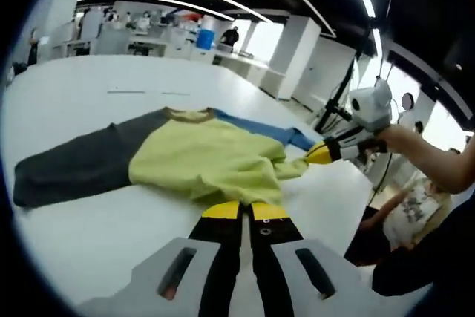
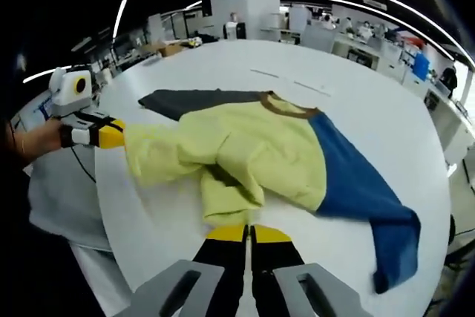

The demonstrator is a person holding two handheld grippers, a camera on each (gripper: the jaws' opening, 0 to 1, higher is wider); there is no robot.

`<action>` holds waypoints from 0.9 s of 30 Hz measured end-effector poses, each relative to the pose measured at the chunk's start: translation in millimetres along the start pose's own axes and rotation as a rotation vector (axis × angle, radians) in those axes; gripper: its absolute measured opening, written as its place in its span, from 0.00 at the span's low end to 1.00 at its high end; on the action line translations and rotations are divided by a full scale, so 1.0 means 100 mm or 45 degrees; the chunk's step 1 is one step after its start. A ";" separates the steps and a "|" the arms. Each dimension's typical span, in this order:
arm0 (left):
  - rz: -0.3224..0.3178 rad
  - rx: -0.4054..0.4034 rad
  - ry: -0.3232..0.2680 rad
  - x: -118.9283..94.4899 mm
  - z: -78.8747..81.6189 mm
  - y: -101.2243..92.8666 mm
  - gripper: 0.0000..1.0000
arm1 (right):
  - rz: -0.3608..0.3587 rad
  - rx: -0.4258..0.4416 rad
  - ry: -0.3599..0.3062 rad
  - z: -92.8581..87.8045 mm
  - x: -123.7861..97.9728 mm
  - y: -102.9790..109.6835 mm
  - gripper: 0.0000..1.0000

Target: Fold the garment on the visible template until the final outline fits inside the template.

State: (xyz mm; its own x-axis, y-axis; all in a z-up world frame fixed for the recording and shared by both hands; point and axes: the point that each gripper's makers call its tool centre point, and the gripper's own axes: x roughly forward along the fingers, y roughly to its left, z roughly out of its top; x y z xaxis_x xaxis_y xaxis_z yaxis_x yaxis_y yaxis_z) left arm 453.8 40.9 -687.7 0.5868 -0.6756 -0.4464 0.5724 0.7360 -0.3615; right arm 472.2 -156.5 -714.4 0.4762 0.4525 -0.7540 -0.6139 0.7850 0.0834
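One garment (image 2: 252,150) on my white table (image 2: 386,102); both my left gripper (image 1: 246,211) and right gripper (image 2: 248,234) seemingly pinch its hem.

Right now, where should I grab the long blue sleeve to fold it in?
Grip the blue fabric sleeve at its loose cuff end, coming in from the white table edge side. It lies flat and spread outward from the yellow shirt body, so the free end probably lifts easiest.

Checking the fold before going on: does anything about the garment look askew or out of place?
Yes. The garment is bunched along its yellow bottom edge, where both grippers, left and right, pinch it. The blue sleeve sprawls toward the table edge; the grey sleeve lies flat and unfolded.
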 end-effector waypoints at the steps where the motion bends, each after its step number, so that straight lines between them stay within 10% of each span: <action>1: 0.005 -0.016 -0.002 -0.03 0.00 0.02 0.00 | -0.007 0.012 -0.001 -0.01 -0.03 0.00 0.00; 27: 0.157 -0.173 -0.019 -0.71 -0.06 0.38 0.00 | -0.078 0.300 0.083 -0.43 -0.55 0.17 0.00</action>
State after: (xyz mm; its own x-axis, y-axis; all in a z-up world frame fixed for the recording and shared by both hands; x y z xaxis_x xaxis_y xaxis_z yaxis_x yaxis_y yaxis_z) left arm 430.4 116.7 -674.4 0.6567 -0.5795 -0.4826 0.4133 0.8118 -0.4125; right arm 408.1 -186.4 -699.9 0.4618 0.3785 -0.8022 -0.4176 0.8907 0.1799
